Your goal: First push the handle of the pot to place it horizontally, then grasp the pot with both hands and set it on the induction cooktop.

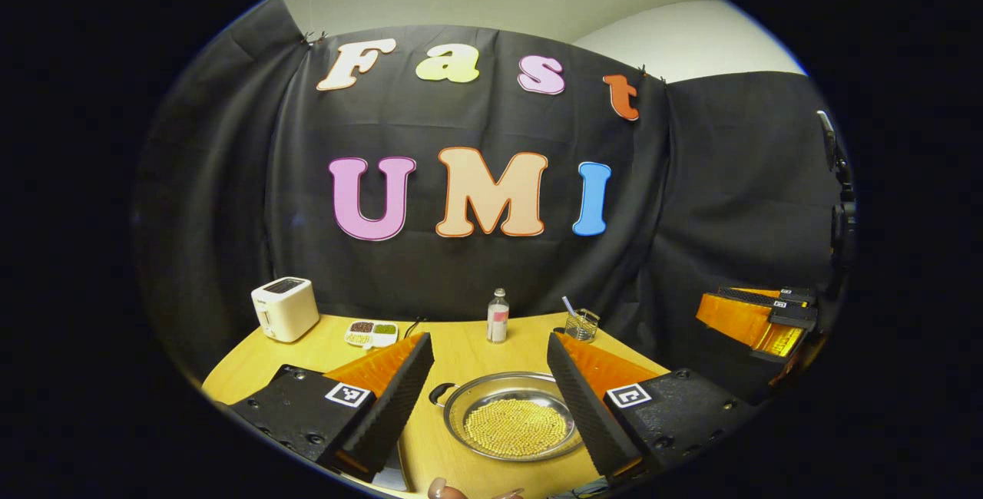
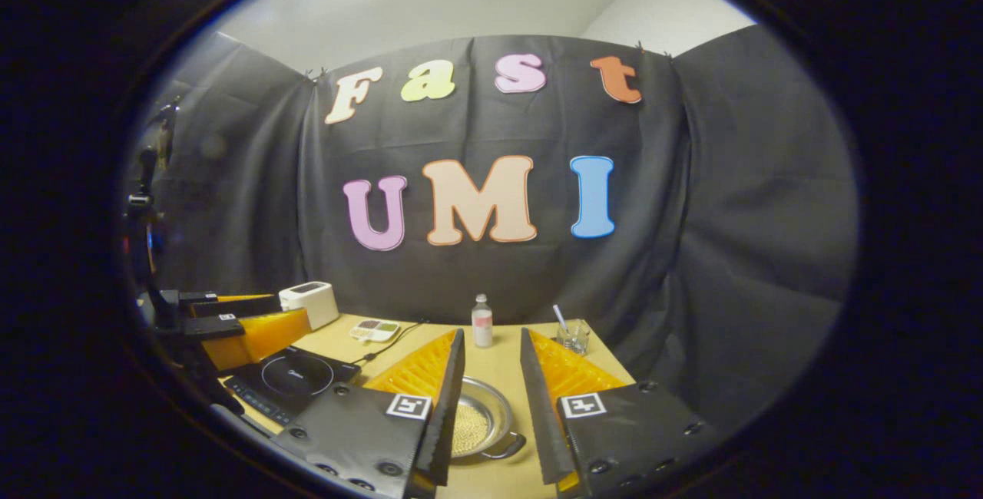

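Pot [image 1: 513, 416]: shallow metal pan loaded with small yellow beads, sitting on the counter [image 1: 468, 345] near me, seen between my left hand-held gripper [image 1: 491, 399] fingers, which stand wide apart and touch nothing. One loop handle [image 1: 441, 394] shows at its left rim in the left gripper view; the other handle [image 2: 507, 449] shows at the near rim in the right gripper view, so I judge the handles are not yet lined up horizontally and the push is still to do. Right hand-held gripper [image 2: 485, 399]: also parted, jaws above the pot without contact. Induction cooktop [image 2: 288, 378]: dark slab to the left of the pot, near edge of the counter, with the left tool hovering just over it in the right gripper view. Risks, as I judge them: a push on the handle that lands too high could tip the rim and scatter beads; an uneven two-sided lift would slosh them out; thin handles may slip from the pads. Surroundings: toaster [image 1: 285, 308] far left, divided dish of beans [image 1: 371, 334] beside it, small bottle [image 1: 498, 316] far centre, glass with a straw [image 1: 581, 324] far right. A cord [image 2: 384, 345] runs from the cooktop toward the far side; none of these lies directly between pot and cooktop.
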Motion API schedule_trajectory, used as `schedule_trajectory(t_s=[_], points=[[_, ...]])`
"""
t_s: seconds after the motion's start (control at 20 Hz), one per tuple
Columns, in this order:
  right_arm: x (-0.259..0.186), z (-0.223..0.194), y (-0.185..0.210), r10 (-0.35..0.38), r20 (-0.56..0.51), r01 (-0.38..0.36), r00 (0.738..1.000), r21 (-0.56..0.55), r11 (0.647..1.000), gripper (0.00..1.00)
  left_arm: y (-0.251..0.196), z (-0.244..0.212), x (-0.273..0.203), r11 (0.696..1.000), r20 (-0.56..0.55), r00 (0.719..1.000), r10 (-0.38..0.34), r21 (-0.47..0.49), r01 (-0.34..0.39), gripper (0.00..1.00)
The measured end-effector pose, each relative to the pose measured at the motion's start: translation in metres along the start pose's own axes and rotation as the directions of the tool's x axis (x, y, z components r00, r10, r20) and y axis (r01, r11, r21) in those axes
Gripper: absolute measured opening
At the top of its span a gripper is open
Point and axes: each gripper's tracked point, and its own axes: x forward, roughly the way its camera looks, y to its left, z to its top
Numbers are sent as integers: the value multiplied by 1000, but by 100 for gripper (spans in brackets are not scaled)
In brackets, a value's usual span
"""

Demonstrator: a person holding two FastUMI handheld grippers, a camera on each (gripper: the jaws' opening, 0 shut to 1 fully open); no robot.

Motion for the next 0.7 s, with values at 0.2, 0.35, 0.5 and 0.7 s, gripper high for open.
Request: schedule_trajectory(t_s=[0.2,0.35,0.5,0.7], points=[[-3,1,3,-15,3,15,1000,-12,1000,14,7,-2,0,1000,-8,1000,1,-1,-1,93],[15,-15,0,-17,-29,16,999,-28,999,14,10,-5,0,1000,-12,1000,1,-6,-1,96],[3,-29,7,2,-85,-3,996,-12,1000,0,12,-10,-1,1000,-25,1000,-3,-10,3,96],[2,-55,8,29,-175,-32,984,-18,999,0,16,-16,1,1000,-45,999,-1,-31,0,96]])
